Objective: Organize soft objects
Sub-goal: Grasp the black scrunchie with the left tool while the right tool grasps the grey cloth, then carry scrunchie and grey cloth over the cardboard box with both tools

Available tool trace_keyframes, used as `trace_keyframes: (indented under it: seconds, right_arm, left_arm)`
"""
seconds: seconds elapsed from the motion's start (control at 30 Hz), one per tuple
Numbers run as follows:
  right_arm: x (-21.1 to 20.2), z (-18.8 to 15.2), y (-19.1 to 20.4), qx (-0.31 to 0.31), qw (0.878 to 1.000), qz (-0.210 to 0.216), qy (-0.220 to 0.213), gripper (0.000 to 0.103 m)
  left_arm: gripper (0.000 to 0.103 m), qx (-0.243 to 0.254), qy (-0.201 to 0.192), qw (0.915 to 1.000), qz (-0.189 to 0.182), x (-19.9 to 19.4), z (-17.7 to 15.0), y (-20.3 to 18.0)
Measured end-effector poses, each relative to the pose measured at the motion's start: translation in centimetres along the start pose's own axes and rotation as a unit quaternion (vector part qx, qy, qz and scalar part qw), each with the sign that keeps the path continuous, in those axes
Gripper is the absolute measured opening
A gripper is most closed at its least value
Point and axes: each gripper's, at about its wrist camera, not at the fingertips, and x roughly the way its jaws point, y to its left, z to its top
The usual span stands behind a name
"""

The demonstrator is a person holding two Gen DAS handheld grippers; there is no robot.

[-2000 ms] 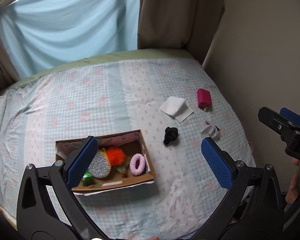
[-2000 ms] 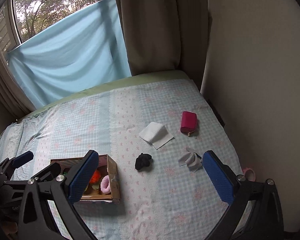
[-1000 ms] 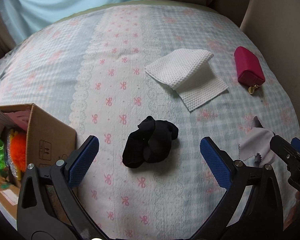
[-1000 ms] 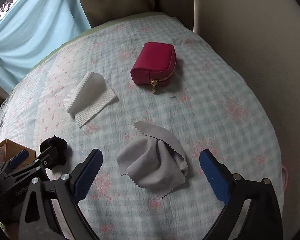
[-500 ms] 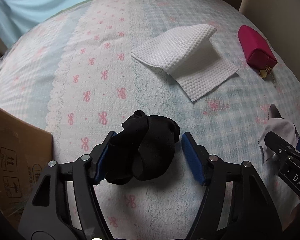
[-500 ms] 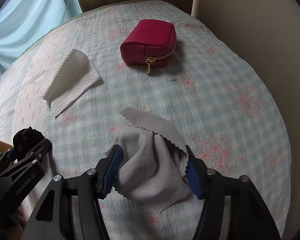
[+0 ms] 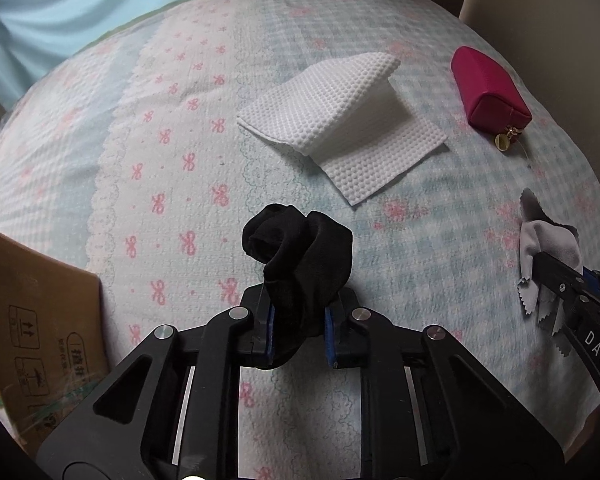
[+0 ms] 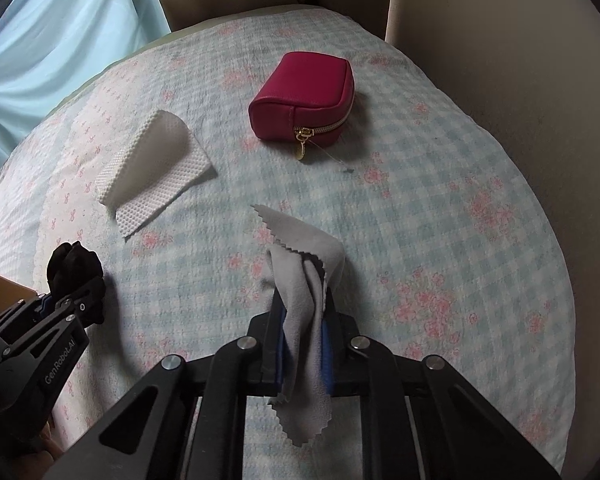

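Observation:
My left gripper point(image 7: 299, 324) is shut on a crumpled black sock point(image 7: 300, 252), which bulges out above its blue pads just over the bedspread. My right gripper point(image 8: 303, 340) is shut on a grey cloth with zigzag edges point(image 8: 304, 276), which hangs through the jaws. The left gripper with the sock also shows in the right wrist view point(image 8: 76, 276), and the right gripper with the grey cloth shows at the right of the left wrist view point(image 7: 548, 252). A folded white waffle cloth point(image 7: 340, 120) and a magenta zip pouch point(image 7: 490, 86) lie farther back.
A cardboard box point(image 7: 40, 320) stands at the left, its contents mostly out of sight. The bed point(image 7: 160, 140) has a checked blue and pink floral spread. A beige wall point(image 8: 520, 60) runs along the right edge, with curtains at the back.
Both grippers have closed fully: the left has squeezed the black sock, the right the grey cloth. Each item is bunched between the pads and slightly raised.

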Motion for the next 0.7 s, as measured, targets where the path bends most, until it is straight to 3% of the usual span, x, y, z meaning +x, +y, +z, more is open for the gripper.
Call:
trace_keyframes:
  seconds: [0.37,0.7]
  right_arm:
    - [-4.9,1.2,0.5,-0.002,0.999,0.005,-0.032,0.013]
    - [-16.3,3.2,4.0,-0.033,0.995,-0.013,-0.089,0.013]
  left_arm:
    - [0.015,0.003,-0.025,0.9996,-0.011,-4.0,0.9,-0.4]
    - [0.015,-0.027,-0.065,0.9972,-0.026,-13.4,3.1,1.4]
